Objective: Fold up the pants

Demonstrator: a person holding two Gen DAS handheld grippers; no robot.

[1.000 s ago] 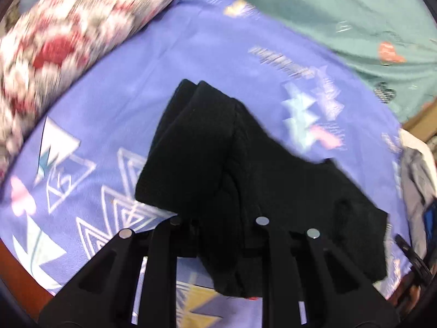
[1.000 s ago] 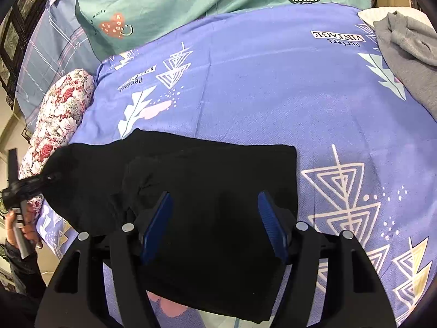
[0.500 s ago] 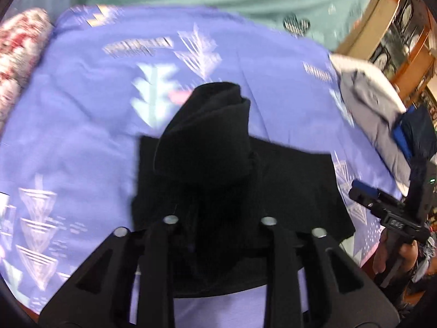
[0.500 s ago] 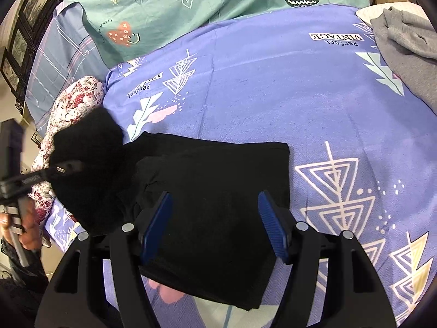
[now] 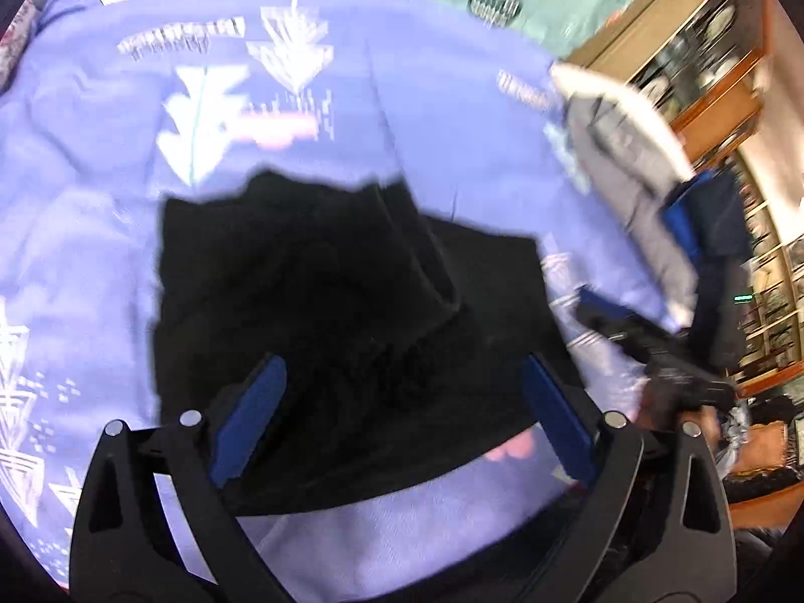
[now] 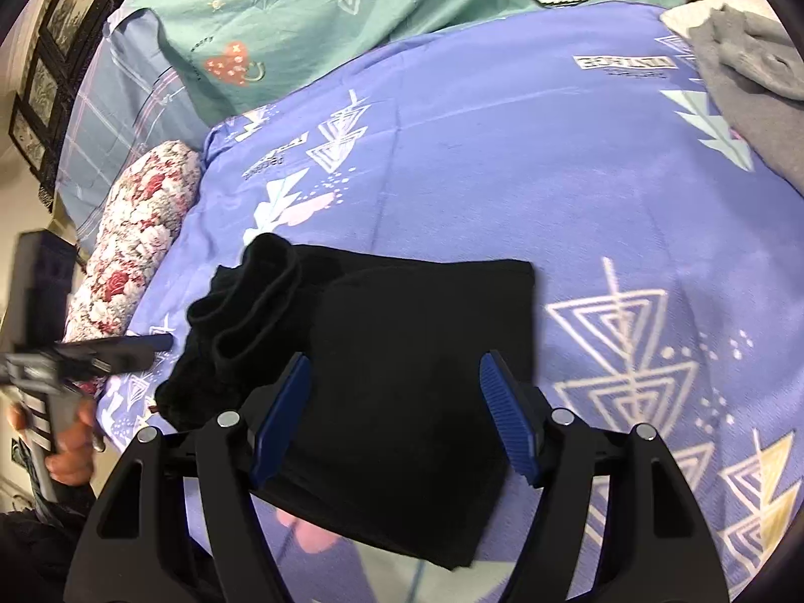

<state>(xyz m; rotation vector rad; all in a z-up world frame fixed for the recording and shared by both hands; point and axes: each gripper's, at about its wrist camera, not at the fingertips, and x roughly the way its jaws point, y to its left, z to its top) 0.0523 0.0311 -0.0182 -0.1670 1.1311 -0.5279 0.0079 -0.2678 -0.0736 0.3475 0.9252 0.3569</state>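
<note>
We find the left tool (image 5: 402, 417) and the right tool (image 6: 397, 412) both released, jaws spread and empty above the cloth. The black pants (image 6: 402, 367) lie folded on the purple bedsheet (image 6: 578, 191), one end bunched toward the floral bolster (image 6: 135, 246).

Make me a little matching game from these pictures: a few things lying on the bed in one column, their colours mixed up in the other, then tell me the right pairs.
Things:
1. pants
2. bedsheet
3. bolster pillow
4. sweater

Colours:
A. grey
B. white with red flowers
C. black
D. purple-blue with white triangle prints

Right pairs: 1-C, 2-D, 3-B, 4-A.
</note>
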